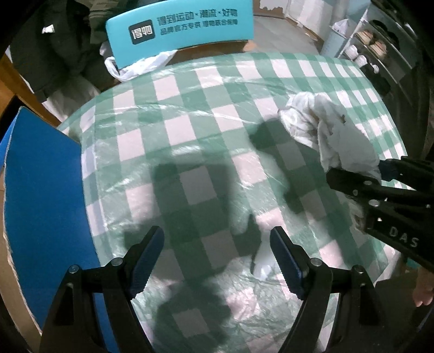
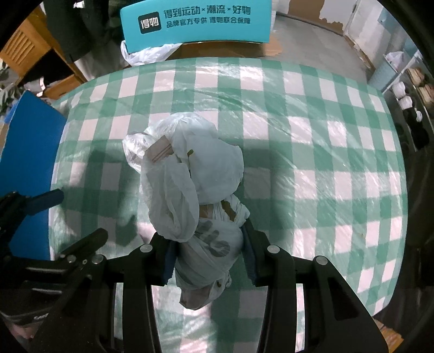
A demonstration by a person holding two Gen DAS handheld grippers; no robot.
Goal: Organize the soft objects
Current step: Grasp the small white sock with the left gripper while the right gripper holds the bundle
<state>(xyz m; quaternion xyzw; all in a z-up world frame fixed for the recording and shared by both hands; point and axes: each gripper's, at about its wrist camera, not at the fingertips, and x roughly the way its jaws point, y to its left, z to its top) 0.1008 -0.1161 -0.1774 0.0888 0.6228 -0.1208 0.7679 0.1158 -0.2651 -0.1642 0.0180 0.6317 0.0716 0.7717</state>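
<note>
The worktop lies bare under its green-checked plastic cover across its middle and far half, open to a pass. Right of that stretch, the bundle of white bags held by the right hand-held gripper blocks the way. A blue board borders the worktop's left edge, and a teal box with a loose white bag stands just beyond its far edge.

table under green-white checked cloth, clear plastic film over it.

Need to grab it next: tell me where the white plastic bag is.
The white plastic bag is clamped in the right gripper above the checked tablecloth, right of the open left gripper.
</note>
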